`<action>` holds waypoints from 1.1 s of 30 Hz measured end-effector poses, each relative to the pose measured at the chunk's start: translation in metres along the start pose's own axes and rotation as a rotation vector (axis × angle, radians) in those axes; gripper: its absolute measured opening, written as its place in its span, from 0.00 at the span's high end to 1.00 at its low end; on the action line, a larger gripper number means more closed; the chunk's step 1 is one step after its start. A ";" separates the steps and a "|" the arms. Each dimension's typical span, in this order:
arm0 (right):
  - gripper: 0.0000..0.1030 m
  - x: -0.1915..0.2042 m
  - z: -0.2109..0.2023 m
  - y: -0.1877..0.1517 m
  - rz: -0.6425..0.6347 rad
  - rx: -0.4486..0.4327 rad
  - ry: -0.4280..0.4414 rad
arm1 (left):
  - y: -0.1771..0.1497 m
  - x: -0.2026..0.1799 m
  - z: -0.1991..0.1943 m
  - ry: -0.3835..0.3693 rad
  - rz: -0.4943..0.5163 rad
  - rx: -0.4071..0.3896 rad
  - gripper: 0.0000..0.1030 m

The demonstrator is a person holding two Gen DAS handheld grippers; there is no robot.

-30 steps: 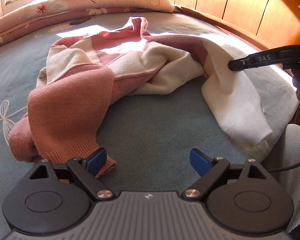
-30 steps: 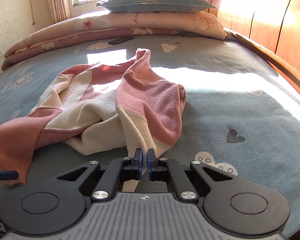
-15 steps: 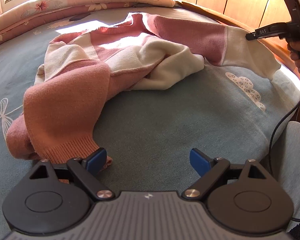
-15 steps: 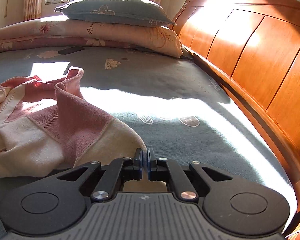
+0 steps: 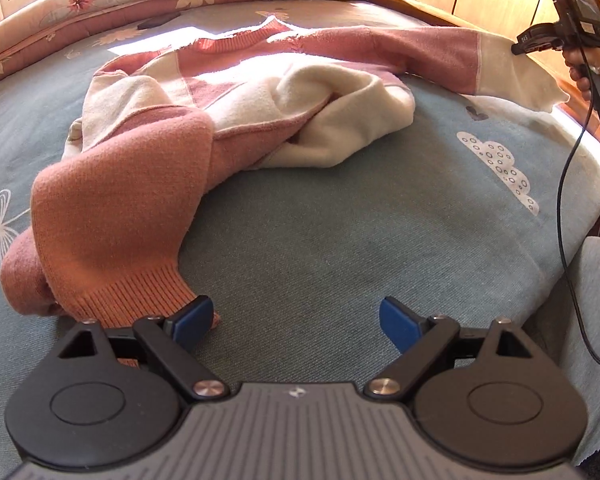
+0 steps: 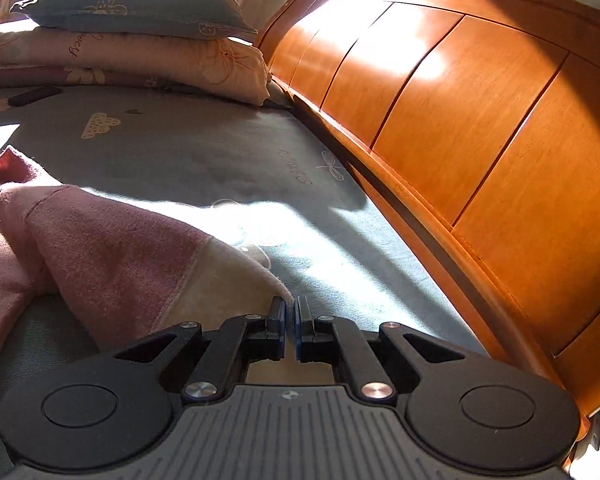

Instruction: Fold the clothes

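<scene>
bed (image 5: 340,248) covered in grey-blue printed sheet fills both views, wooden headboard (image 6: 480,128) runs along its far side from 12 to 4 o'clock in the right wrist view; task looks barely begun, no fold made yet, this reads as the spread-out stage; pink and cream sweater (image 5: 236,92) lies in a crumpled heap at 10 to 12 o'clock of the left wrist view, body bunched and twisted in the middle, one sleeve (image 5: 440,56) drawn out taut toward 2 o'clock, other sleeve (image 5: 108,216) slumped toward 8 o'clock with its ribbed cuff (image 5: 140,292) just beside the left tool; left to do by my guess: flatten body, straighten near sleeve, then fold sleeves and body; folded quilt (image 6: 132,56) with pillow (image 6: 128,4) on top at 10 to 11 o'clock in the right wrist view, well apart from the sweater; right gripper (image 6: 290,320) clamped tight on the cream end of the drawn-out sleeve, cloth pinched between the pads; left gripper (image 5: 296,316) spread wide, nothing between the fingers, left finger (image 5: 192,316) overlaps the cuff edge, contact not clear; containers: none in view, nothing to report inside any
</scene>
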State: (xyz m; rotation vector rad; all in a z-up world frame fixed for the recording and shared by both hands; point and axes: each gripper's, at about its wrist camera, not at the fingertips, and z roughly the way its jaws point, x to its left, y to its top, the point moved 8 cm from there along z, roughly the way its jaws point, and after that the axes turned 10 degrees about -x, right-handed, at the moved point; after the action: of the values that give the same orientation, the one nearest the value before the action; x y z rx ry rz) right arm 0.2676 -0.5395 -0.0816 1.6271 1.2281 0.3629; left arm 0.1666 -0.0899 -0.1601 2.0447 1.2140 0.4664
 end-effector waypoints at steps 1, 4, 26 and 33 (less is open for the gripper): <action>0.95 -0.001 0.004 0.003 -0.008 -0.004 -0.011 | 0.000 -0.001 0.001 -0.001 0.002 0.001 0.12; 0.95 -0.002 0.014 0.013 -0.028 -0.027 -0.043 | 0.001 -0.003 0.003 0.000 0.001 0.003 0.12; 0.64 0.149 -0.126 -0.056 0.128 0.045 0.548 | 0.008 0.036 -0.028 0.059 -0.159 -0.141 0.12; 0.59 0.217 -0.185 -0.093 0.157 0.137 0.763 | 0.014 0.076 -0.055 0.162 -0.200 -0.221 0.13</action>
State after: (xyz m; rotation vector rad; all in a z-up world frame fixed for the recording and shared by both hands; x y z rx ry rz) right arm 0.1777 -0.2616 -0.1488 1.7675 1.7068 1.0912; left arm 0.1792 -0.0068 -0.1152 1.7065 1.3814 0.6476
